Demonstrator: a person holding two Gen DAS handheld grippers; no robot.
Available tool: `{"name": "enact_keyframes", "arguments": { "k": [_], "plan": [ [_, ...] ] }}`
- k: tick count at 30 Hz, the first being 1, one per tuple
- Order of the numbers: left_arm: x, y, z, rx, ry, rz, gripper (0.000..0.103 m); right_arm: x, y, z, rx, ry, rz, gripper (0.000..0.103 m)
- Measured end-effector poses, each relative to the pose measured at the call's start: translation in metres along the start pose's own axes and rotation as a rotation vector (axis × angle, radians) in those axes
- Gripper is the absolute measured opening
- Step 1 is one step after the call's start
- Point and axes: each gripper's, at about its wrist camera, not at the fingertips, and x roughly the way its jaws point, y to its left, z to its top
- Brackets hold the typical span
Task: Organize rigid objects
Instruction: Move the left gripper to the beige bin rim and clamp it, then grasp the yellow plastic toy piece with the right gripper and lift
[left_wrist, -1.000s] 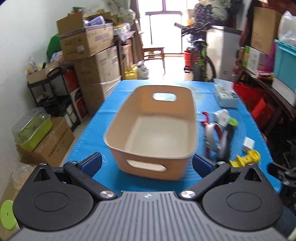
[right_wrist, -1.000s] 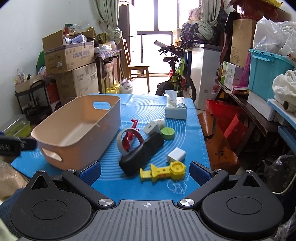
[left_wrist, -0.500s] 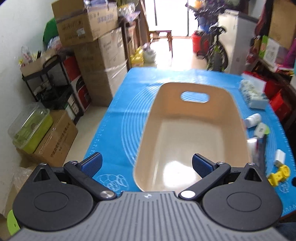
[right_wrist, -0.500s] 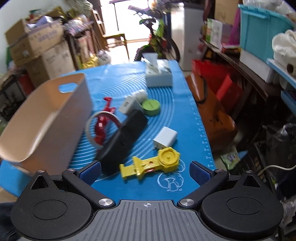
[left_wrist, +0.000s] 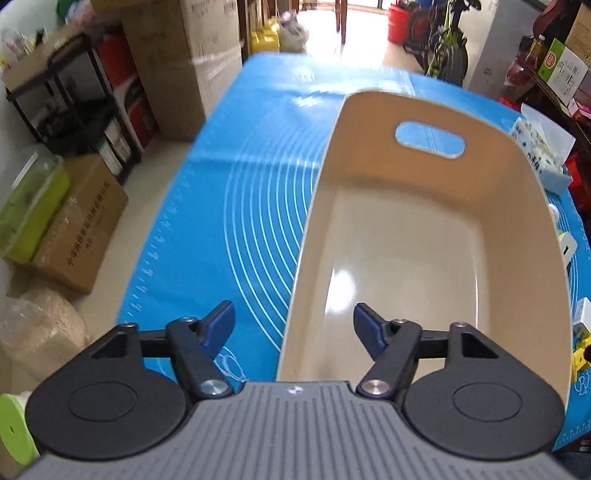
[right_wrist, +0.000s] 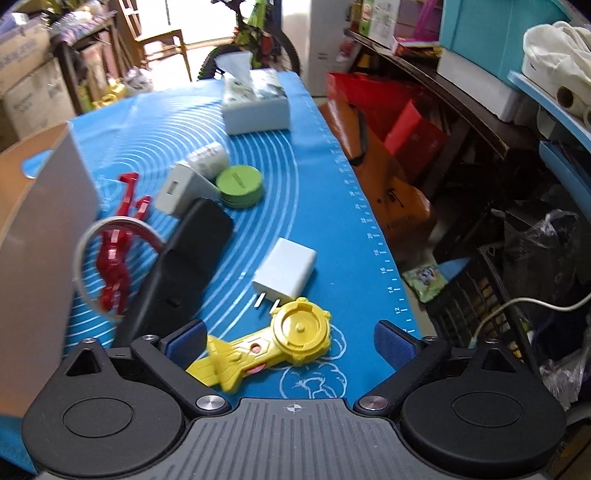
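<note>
An empty beige bin (left_wrist: 524, 206) stands on the blue mat (left_wrist: 236, 221). My left gripper (left_wrist: 293, 326) is open and straddles the bin's near left wall, one finger outside, one over the inside. My right gripper (right_wrist: 290, 341) is open and empty, low over a yellow toy launcher (right_wrist: 284, 339) that lies between its fingers. Beyond lie a white charger (right_wrist: 286, 269), a black case (right_wrist: 181, 266), a red clamp with a clear tape ring (right_wrist: 116, 251), a green round tin (right_wrist: 240, 182), a white adapter (right_wrist: 181, 188) and a small white jar (right_wrist: 208, 158). The bin's side (right_wrist: 40, 221) fills the left of the right wrist view.
A tissue box (right_wrist: 255, 99) stands at the mat's far end. The table's right edge (right_wrist: 373, 229) drops to red and orange bags (right_wrist: 399, 147) and a black crate (right_wrist: 476, 295). Cardboard boxes (left_wrist: 77, 240) and a shelf (left_wrist: 74, 110) stand left of the table.
Both grippers have moved forward and tilted down. The left now straddles the bin's left wall. The right has closed in over the yellow launcher.
</note>
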Motion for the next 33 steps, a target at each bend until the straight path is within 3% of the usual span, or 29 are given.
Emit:
{"name": "enact_keyframes", "arguments": {
  "k": [2, 6, 11, 18, 22, 33],
  "plan": [
    [0.007, 0.003, 0.002, -0.005, 0.023, -0.003, 0.058, 0.008, 0.001, 0.002, 0.017, 0.021, -0.009, 0.092],
    [0.012, 0.002, 0.005, 0.006, 0.033, -0.021, 0.048, 0.018, 0.003, 0.002, 0.031, 0.037, -0.052, 0.088],
    [0.017, -0.002, 0.006, 0.035, 0.052, -0.024, 0.025, 0.026, 0.005, 0.003, 0.05, 0.047, -0.08, 0.083],
    [0.019, -0.002, 0.008, 0.026, 0.06, -0.017, 0.019, 0.031, 0.012, 0.003, 0.043, 0.065, -0.09, 0.076],
    [0.021, 0.003, 0.008, 0.005, 0.067, -0.015, 0.009, 0.034, 0.016, 0.003, 0.026, 0.067, -0.093, 0.07],
    [0.023, 0.006, 0.007, 0.001, 0.063, -0.041, 0.007, 0.029, 0.007, 0.004, 0.027, 0.043, -0.063, 0.053]
  ]
}}
